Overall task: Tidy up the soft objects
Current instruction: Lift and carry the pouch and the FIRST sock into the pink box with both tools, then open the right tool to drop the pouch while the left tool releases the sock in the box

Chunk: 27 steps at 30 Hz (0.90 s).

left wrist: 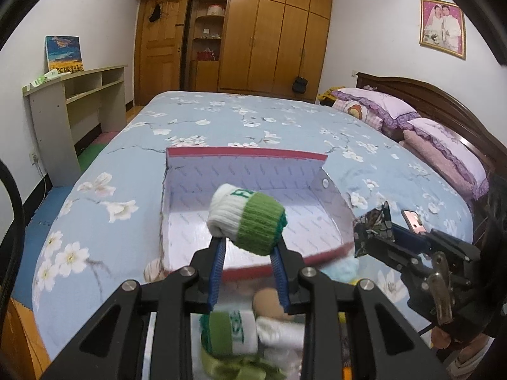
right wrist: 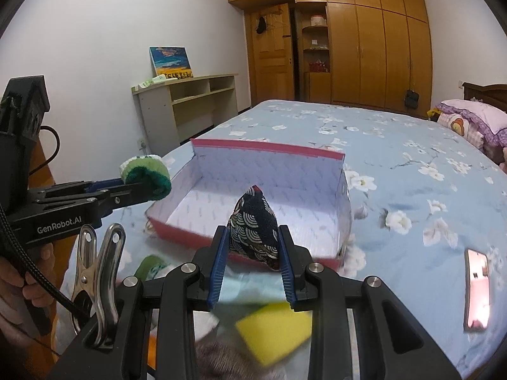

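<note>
The rolled sock (left wrist: 247,221), white with a green cuff, sits pinched between the blue pads of your left gripper (left wrist: 248,242), held up above the near rim of the open box (left wrist: 247,155). In your left wrist view that box, red outside and pale inside, lies on the blue flowered bedspread (left wrist: 221,117) straight ahead of the sock, its flap standing up at the far side. Below your fingers, blurred, lie more soft things: a second green-and-white sock (left wrist: 228,332), something tan and something pale blue. To the right your right gripper (left wrist: 375,229) reaches in, clamped on a dark patterned pouch (left wrist: 370,224), with a pink phone (left wrist: 412,220) just behind it. Purple pillows (left wrist: 443,145) line the headboard; a shelf unit (left wrist: 79,107) stands at the left wall.

In your right wrist view the dark pouch (right wrist: 255,224), printed with wave arcs, stands point-up between the blue pads of your right gripper (right wrist: 253,247), which press on its sides. It hangs over the box's near red wall (right wrist: 177,231). At the left your left gripper (right wrist: 144,183) holds the sock (right wrist: 145,175) beside the box's left corner, above the bedspread (right wrist: 412,145). A metal clip (right wrist: 95,272) is fastened to your right gripper's body. A yellow sponge (right wrist: 272,329) lies blurred beneath the fingers, and the phone (right wrist: 477,288) rests on the bed to the right.
</note>
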### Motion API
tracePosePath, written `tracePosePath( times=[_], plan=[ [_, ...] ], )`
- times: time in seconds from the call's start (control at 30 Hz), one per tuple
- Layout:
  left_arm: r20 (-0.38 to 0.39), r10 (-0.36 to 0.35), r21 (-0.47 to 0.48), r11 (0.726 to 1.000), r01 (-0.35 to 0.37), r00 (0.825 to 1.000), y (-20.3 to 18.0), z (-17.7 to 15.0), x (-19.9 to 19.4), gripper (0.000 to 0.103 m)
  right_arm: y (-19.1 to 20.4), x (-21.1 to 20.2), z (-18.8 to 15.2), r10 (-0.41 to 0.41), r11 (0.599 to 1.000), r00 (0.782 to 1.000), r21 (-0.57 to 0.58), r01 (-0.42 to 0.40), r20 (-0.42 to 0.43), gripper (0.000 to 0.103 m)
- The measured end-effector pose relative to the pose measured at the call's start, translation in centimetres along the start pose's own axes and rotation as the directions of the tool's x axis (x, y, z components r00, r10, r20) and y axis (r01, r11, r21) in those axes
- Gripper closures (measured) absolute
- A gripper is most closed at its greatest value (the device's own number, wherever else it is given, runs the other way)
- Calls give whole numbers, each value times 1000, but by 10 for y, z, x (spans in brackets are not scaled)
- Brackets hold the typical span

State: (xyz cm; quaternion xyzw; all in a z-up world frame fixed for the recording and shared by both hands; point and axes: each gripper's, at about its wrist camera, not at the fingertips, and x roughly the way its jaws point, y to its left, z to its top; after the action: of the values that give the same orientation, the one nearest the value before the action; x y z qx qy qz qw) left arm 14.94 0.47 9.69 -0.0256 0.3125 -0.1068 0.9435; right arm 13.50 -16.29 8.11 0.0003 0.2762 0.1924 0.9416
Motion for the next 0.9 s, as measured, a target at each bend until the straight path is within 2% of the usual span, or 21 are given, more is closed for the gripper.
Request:
tracePosePath(
  times=[0.5, 0.9],
  plan=[
    [-71, 19, -20, 1000, -21, 997, 18, 27, 82, 74, -45, 84, 32, -22, 998, 996, 54, 27, -91, 71],
    [-176, 37, -48, 998, -46, 984, 30, 21, 139, 74, -65, 128, 25, -29, 995, 986, 86, 44, -163, 71]
  ],
)
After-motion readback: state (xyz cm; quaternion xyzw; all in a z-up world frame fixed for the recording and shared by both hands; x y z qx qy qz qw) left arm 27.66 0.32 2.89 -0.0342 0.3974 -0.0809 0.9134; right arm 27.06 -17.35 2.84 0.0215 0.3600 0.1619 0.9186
